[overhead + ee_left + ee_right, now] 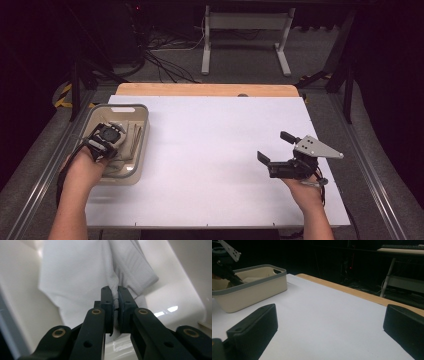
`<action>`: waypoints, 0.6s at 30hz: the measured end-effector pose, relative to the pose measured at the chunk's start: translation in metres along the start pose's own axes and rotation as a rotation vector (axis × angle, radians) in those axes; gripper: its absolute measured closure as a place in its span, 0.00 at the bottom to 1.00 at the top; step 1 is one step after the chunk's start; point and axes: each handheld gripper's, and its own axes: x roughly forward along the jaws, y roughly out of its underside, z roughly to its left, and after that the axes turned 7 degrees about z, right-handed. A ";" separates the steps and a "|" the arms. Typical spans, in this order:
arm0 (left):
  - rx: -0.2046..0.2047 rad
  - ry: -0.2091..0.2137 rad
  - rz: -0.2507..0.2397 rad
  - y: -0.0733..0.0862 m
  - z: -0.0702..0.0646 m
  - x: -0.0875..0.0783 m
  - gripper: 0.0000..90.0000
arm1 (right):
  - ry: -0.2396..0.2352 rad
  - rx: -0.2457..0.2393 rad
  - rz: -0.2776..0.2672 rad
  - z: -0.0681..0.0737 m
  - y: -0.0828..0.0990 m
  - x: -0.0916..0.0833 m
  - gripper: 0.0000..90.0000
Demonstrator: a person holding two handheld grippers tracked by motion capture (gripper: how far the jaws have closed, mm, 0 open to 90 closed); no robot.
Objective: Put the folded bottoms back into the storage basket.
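White table with wooden far edge; metal frame (cables beside) behind.

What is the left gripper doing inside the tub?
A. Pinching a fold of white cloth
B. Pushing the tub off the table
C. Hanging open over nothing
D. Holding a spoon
A: in the left gripper view the left gripper has its two black jaws shut on a ridge of white cloth, down inside the cream tub.

A basket sits on the table at its left edge, with a folded cloth inside. The left gripper reaches into it; the right gripper hovers over the right side
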 end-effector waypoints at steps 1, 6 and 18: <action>-0.008 0.000 -0.016 0.001 0.001 -0.004 0.94 | -0.001 0.001 -0.001 0.000 0.000 0.000 0.00; 0.000 0.004 -0.050 0.002 0.002 -0.016 0.94 | -0.002 0.007 0.000 0.000 0.000 -0.001 0.00; 0.119 0.108 0.014 -0.010 -0.020 0.013 0.94 | 0.001 0.000 -0.001 0.000 0.000 -0.001 0.00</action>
